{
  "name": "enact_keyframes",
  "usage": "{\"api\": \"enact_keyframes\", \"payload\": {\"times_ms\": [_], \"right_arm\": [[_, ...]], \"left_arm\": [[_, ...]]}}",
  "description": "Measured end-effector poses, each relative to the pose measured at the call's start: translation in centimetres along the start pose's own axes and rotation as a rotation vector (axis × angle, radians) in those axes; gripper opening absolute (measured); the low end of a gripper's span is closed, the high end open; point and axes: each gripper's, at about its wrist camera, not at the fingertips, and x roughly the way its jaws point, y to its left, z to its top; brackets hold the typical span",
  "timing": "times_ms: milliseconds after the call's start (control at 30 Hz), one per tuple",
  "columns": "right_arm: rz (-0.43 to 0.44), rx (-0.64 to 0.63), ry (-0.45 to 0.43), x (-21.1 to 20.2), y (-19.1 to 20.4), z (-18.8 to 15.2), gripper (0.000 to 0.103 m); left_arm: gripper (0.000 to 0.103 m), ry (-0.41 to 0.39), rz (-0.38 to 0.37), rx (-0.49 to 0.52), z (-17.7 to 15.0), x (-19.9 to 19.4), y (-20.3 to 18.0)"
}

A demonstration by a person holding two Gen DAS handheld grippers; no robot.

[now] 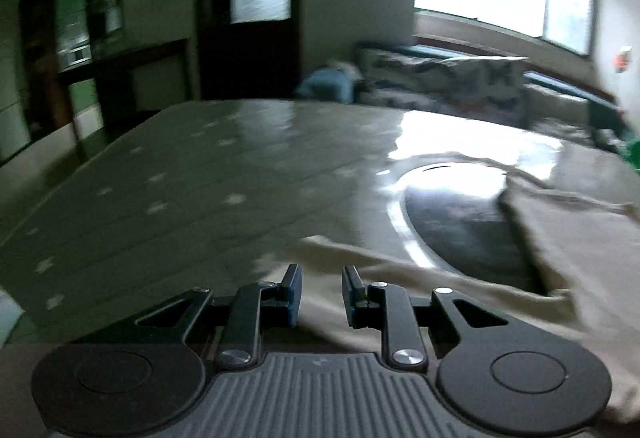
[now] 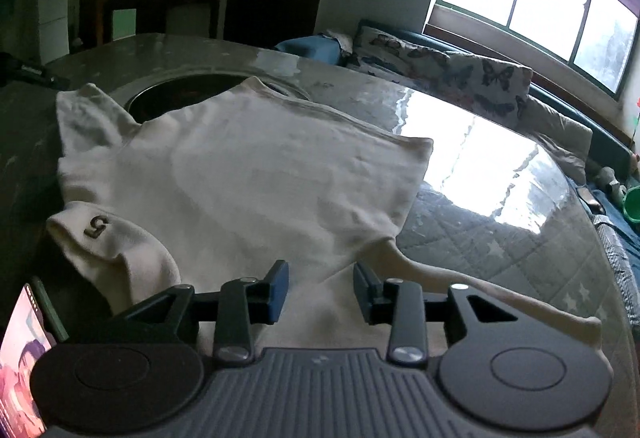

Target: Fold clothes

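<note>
A cream-white shirt (image 2: 248, 174) lies spread flat on a round table (image 2: 500, 238), its hem toward the far side. One sleeve, marked with a "5" (image 2: 98, 226), is folded in at the near left. The other sleeve (image 2: 460, 286) trails to the right. My right gripper (image 2: 321, 270) hovers over the shirt's near edge, jaws apart, nothing pinched between the blue pads. In the blurred left wrist view the same shirt (image 1: 580, 258) shows as beige cloth. My left gripper (image 1: 322, 274) stands open over the cloth's edge, its jaws a narrow gap apart.
A dark round recess (image 2: 180, 94) sits in the table's middle, partly under the shirt. A lit phone (image 2: 24, 358) leans at the near left. A sofa with butterfly cushions (image 2: 460, 74) runs under the window. A green cup (image 2: 634, 204) stands at the far right.
</note>
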Motion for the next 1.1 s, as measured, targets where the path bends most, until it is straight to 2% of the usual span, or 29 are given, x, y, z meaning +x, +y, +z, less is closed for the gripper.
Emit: {"api": "enact_keyframes", "payload": {"times_ms": [100, 233, 300, 367, 433, 533, 700, 800, 900, 967, 1000, 1100], "right_arm": [[0.004, 0.002, -0.003, -0.1, 0.0, 0.1, 0.037], [0.001, 0.001, -0.002, -0.1, -0.1, 0.1, 0.04], [0.001, 0.002, 0.003, -0.1, -0.1, 0.0, 0.04], [0.002, 0.003, 0.008, 0.1, -0.1, -0.1, 0.04], [0.002, 0.004, 0.011, 0.2, -0.1, -0.2, 0.041], [0.001, 0.009, 0.013, 0.3, -0.1, -0.3, 0.043], [0.0, 0.014, 0.012, 0.5, -0.2, -0.4, 0.046], [-0.002, 0.012, 0.013, 0.4, -0.1, -0.4, 0.046], [-0.003, 0.009, 0.013, 0.4, -0.1, -0.4, 0.046], [-0.002, 0.009, 0.014, 0.4, -0.1, -0.4, 0.046], [0.0, 0.009, 0.015, 0.5, -0.1, -0.4, 0.046], [0.002, 0.001, 0.015, 0.5, 0.0, -0.3, 0.046]], "left_arm": [[0.028, 0.018, -0.001, -0.019, -0.1, 0.8, 0.6], [0.027, 0.046, -0.018, -0.047, -0.1, 2.0, 1.2], [0.022, 0.044, -0.017, -0.046, -0.2, 2.2, 1.2], [0.006, 0.045, -0.016, -0.038, -0.2, 2.3, 1.2], [0.001, 0.04, 0.01, -0.025, -0.3, 2.3, 1.1], [0.0, 0.015, 0.074, 0.001, -0.3, 2.5, 1.0], [0.0, 0.025, 0.117, -0.026, -0.3, 2.8, 2.2], [0.0, 0.048, 0.064, -0.108, -0.2, 2.5, 3.3], [0.007, 0.029, -0.006, -0.155, -0.5, 1.2, 4.1], [0.025, 0.018, -0.035, -0.162, -0.8, 0.2, 4.2], [0.029, 0.016, -0.043, -0.158, -0.8, -0.1, 4.1], [0.031, 0.026, -0.043, -0.129, -0.9, 0.0, 3.5]]}}
